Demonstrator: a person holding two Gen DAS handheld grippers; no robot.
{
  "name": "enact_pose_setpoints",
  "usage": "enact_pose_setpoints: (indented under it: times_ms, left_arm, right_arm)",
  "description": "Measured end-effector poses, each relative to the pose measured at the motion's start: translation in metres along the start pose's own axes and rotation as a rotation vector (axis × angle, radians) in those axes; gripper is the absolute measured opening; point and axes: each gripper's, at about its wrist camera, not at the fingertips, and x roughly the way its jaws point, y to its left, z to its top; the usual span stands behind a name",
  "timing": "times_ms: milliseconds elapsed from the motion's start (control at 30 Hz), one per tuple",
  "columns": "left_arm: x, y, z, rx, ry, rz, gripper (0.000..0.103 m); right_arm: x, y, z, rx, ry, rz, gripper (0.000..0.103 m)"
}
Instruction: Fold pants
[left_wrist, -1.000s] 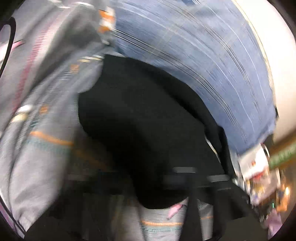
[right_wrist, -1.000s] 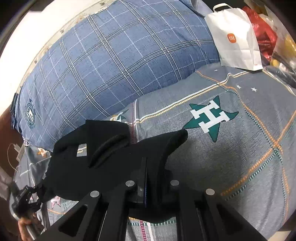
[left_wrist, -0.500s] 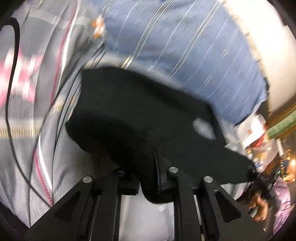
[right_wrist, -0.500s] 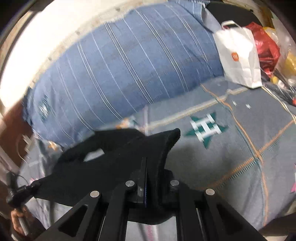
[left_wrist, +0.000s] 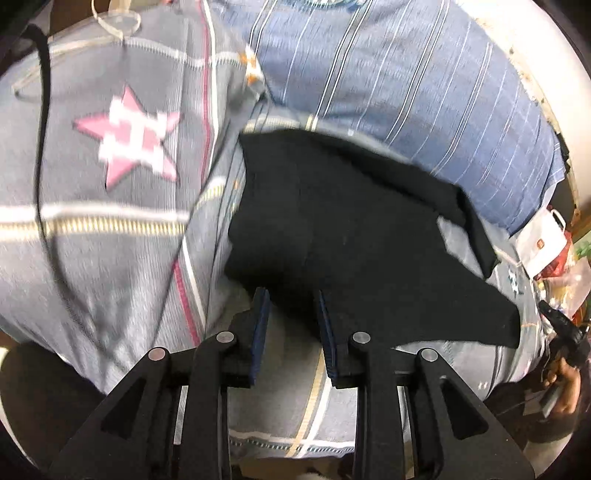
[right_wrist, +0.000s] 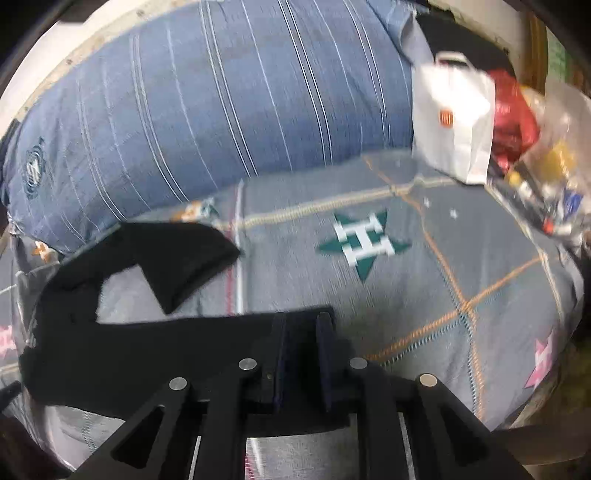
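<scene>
The black pants (left_wrist: 343, 236) lie spread on the grey patterned bedspread (left_wrist: 110, 221); in the right wrist view the pants (right_wrist: 140, 343) stretch left, with one leg end folded toward the pillow. My left gripper (left_wrist: 291, 299) is open, its blue pads at the near edge of the cloth, holding nothing. My right gripper (right_wrist: 301, 321) is open too, its fingertips (right_wrist: 325, 325) over the near leg's end.
A big blue plaid pillow (right_wrist: 207, 103) lies along the wall behind the pants. A white paper bag (right_wrist: 454, 118) and red and clear bags (right_wrist: 513, 118) stand at the bed's far right. A black cable (left_wrist: 42, 122) crosses the bedspread at left.
Both grippers have let go of the pants and opened. The pants, lifted before, now lie flat on the bedspread.
</scene>
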Motion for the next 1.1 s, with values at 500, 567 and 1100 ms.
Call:
enact_pose_setpoints:
  times_ms: [500, 567, 1100]
  left_arm:
    - [0.079, -0.03, 0.006, 0.099, 0.007, 0.037, 0.058]
    - [0.076, -0.032, 0.014, 0.099, 0.052, 0.035, 0.058]
    - [0.117, -0.035, 0.132, -0.275, 0.094, -0.181, 0.081]
  right_arm:
    - [0.096, 0.161, -0.051, -0.243, 0.277, 0.499, 0.016]
    - [0.098, 0.162, -0.049, -0.239, 0.252, 0.51, 0.016]
    - [0.122, 0.189, 0.071, -0.476, -0.01, 0.29, 0.048]
